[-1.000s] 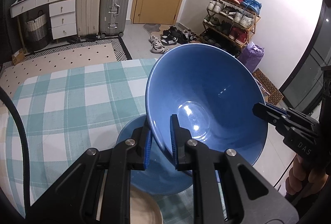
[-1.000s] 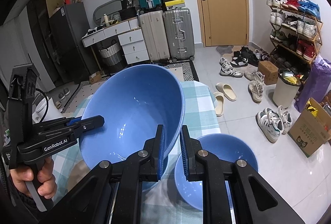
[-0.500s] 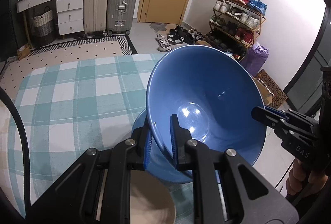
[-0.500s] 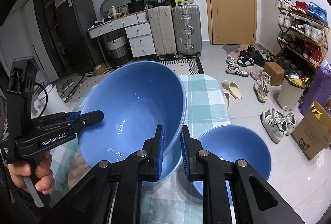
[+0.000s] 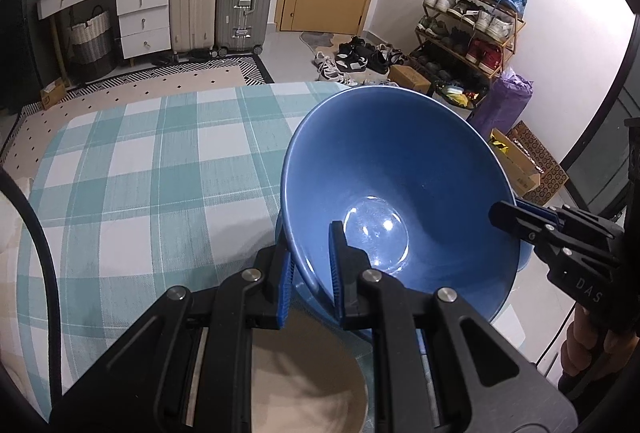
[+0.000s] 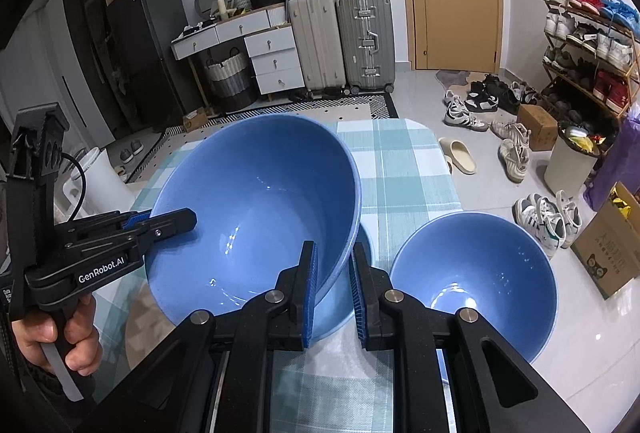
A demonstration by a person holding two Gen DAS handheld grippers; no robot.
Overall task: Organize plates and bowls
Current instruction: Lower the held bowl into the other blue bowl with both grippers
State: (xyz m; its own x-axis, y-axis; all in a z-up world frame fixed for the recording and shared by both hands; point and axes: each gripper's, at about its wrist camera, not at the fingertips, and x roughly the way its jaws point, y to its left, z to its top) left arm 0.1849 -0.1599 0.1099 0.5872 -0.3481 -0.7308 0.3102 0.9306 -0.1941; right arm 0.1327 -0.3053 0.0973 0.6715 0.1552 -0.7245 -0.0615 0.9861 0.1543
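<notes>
We have lowered the big bowl [image 5: 400,193], left gripper [image 5: 310,273] and right gripper [image 6: 332,287] both clenched on its rim, nearly into the bowl beneath [image 6: 364,233].

Glossy glazed ceramic on the large blue bowl [image 5: 400,193], smooth enough to throw back bright spots of light from its well, and the same shiny glaze on the second blue bowl [image 6: 476,273]. Matt black plastic with a fine speckled grain on the left gripper [image 5: 310,269] and the right gripper [image 6: 332,289], ribbed blue pads on the fingers [image 5: 285,287] and bright metal pins at the joints. Woven cloth, matt and slightly coarse, for the checked tablecloth [image 5: 140,173]; dull, unglazed-looking beige on the plate [image 5: 312,385]; brushed ridged metal on the grey suitcase [image 6: 366,37].
</notes>
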